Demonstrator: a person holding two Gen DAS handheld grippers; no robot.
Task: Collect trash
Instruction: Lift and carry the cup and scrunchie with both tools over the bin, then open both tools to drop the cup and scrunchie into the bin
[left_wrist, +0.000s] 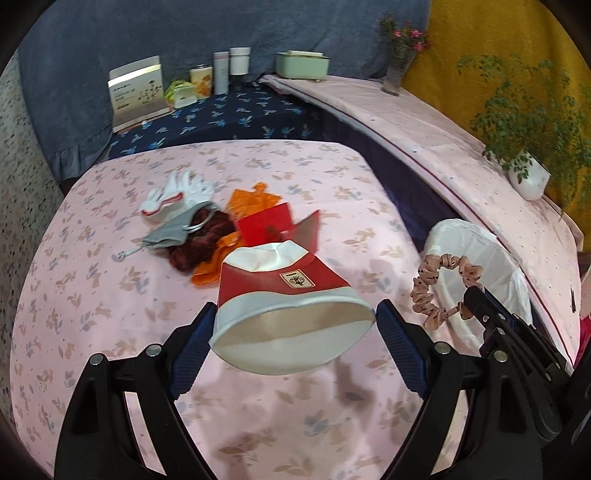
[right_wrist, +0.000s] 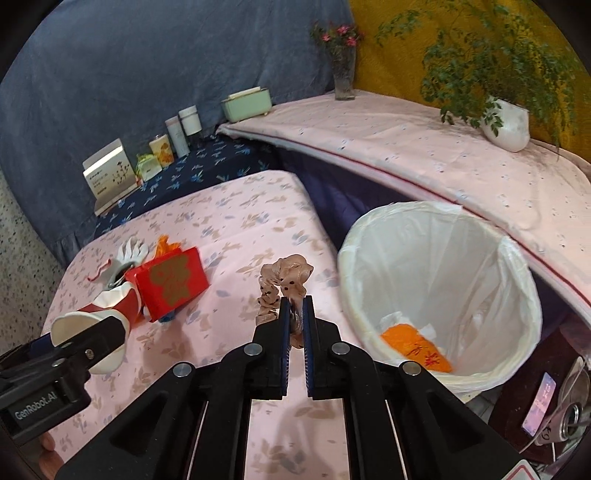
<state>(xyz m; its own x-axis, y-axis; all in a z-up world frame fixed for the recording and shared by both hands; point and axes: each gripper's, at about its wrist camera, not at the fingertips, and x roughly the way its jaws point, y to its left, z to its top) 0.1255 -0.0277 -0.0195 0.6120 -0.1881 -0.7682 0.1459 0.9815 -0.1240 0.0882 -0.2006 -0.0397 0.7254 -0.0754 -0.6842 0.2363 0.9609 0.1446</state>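
The worktop (right_wrist: 236, 206) under its pink flowered cloth carries the clutter, and the white-lined bin (right_wrist: 517, 280) stands just beside its right edge, an orange wrapper (right_wrist: 417, 350) already at the bottom. The step in hand, as I judge it, is a double carry to that bin.

The left hand-held gripper (left_wrist: 295, 328) has a red-and-white paper cup (left_wrist: 284, 291) between its wide-spread jaws, mouth toward the camera; the rim looks squashed into an oval, so the pads seem to press it, though contact on the right side is hard to confirm. A crushable cup wants a gentle, steady squeeze and no tilting until it is over the bin's mouth.

The right hand-held gripper (right_wrist: 295, 321) is clenched on a pink dotted scrunchie (right_wrist: 284, 284), which stands up above the fingertips, clear of the cloth. It should travel rightward until fully above the liner before releasing, since the soft loop could snag on the rim.

A red envelope (right_wrist: 173, 288), white gloves (left_wrist: 177, 192), a grey mask (left_wrist: 173, 232) and orange scraps (left_wrist: 251, 199) remain on the cloth.
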